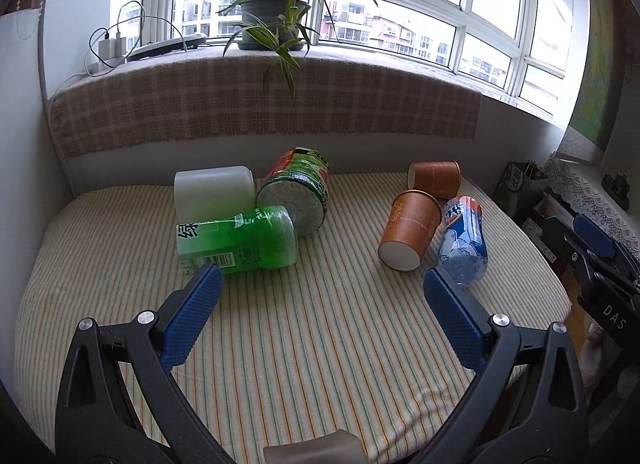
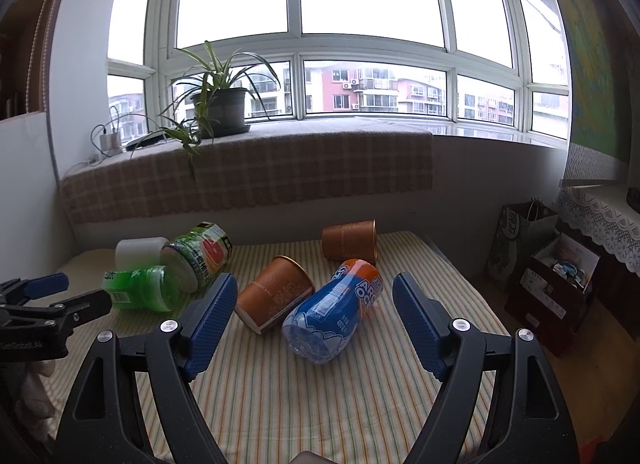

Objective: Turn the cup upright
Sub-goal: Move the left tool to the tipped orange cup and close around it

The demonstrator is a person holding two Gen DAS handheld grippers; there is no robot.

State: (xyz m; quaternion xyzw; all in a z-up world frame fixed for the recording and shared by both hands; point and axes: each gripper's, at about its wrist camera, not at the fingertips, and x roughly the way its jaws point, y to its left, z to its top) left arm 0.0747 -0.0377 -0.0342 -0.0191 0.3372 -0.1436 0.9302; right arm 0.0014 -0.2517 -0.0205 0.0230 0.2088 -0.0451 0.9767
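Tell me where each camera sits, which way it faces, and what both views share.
Left wrist: on the left claw, facing the window across the striped table; its blue fingers show, the right claw at the right edge.
Right wrist: on the right claw, same heading; the left claw at the left edge.
Shared: near orange cup, blue bottle, plant.

Home bedroom (bay window [image 2: 304, 64], potted plant [image 1: 276, 20])

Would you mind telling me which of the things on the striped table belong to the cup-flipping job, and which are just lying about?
Job:
near cup, on its side
far cup, on its side
left gripper, open
right gripper, open

Lying about:
blue bottle
green bottle
grapefruit bottle
white container
plant on the sill
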